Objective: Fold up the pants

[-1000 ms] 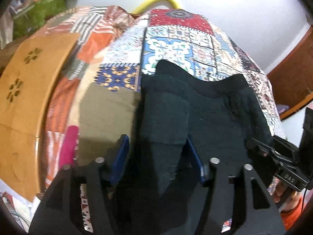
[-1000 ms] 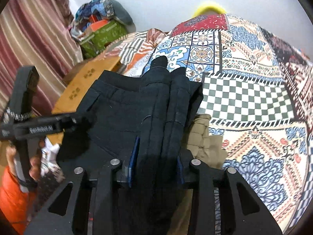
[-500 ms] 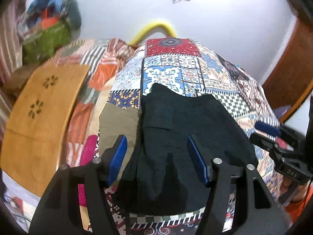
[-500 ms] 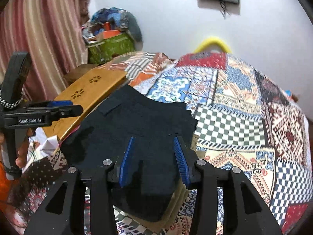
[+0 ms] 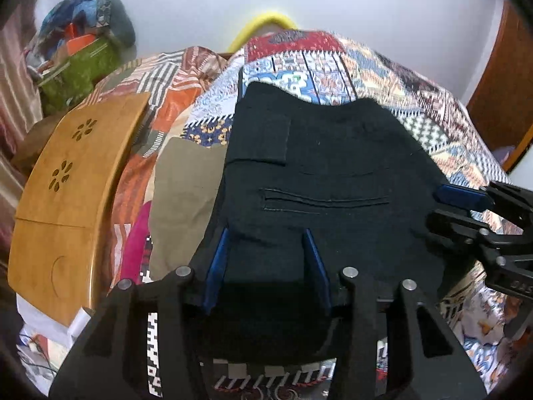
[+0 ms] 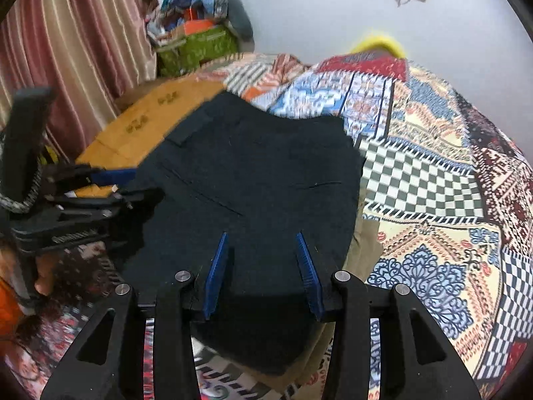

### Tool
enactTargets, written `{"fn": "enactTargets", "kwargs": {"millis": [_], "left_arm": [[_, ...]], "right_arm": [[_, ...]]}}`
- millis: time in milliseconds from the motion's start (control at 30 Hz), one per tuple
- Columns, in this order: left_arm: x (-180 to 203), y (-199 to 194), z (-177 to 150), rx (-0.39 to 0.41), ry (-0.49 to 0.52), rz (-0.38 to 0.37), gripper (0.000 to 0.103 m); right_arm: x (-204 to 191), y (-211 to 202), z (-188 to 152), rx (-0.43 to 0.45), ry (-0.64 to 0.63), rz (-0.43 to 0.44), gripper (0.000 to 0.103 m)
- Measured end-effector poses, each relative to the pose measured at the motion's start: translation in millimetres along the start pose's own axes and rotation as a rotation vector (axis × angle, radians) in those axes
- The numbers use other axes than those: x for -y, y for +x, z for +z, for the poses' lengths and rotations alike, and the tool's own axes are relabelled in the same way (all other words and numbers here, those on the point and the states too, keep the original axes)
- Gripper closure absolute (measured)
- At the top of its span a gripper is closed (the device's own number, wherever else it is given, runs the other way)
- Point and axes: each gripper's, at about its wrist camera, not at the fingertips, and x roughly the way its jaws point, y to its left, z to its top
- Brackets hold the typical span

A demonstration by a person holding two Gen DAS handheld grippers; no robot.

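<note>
The black pants [image 5: 326, 180] lie folded in a flat bundle on the patchwork bedspread [image 5: 333, 60], back pocket up. They also show in the right wrist view [image 6: 253, 193]. My left gripper [image 5: 266, 243] is open and empty, low over the bundle's near left edge. My right gripper [image 6: 263, 246] is open and empty over the bundle's near right part. Each gripper shows in the other's view, the right gripper [image 5: 466, 200] at the bundle's right edge, the left gripper [image 6: 110, 183] at its left edge.
Folded olive-khaki cloth [image 5: 186, 186] lies under and left of the pants. A pink item [image 5: 136, 246] lies beside it. A wooden lap table [image 5: 66, 193] stands at the left. A green bag with clutter [image 5: 76, 66] is at the back left, curtains [image 6: 66, 50] beyond.
Both grippers let go of the pants and opened. They lifted back, then dropped low over the flat bundle again.
</note>
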Motion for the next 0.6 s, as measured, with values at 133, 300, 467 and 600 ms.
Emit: {"fn": "enactTargets", "kwargs": {"millis": [133, 300, 467, 600], "left_arm": [[12.1, -34.1, -0.7, 0.068, 0.007, 0.0, 0.057], [32.1, -102.8, -4.6, 0.17, 0.015, -0.018, 0.057], [54.3, -173.8, -13.0, 0.278, 0.05, -0.002, 0.056], [69.8, -230.4, -26.3, 0.367, 0.068, 0.002, 0.052]], "right_arm": [[-9.1, -31.9, 2.2, 0.056, 0.009, 0.01, 0.064], [-23.0, -82.3, 2.1, 0.138, 0.007, 0.004, 0.064], [-35.7, -143.5, -0.7, 0.244, 0.01, -0.012, 0.064], [-51.5, -194.4, -5.8, 0.327, -0.011, -0.028, 0.064]]}}
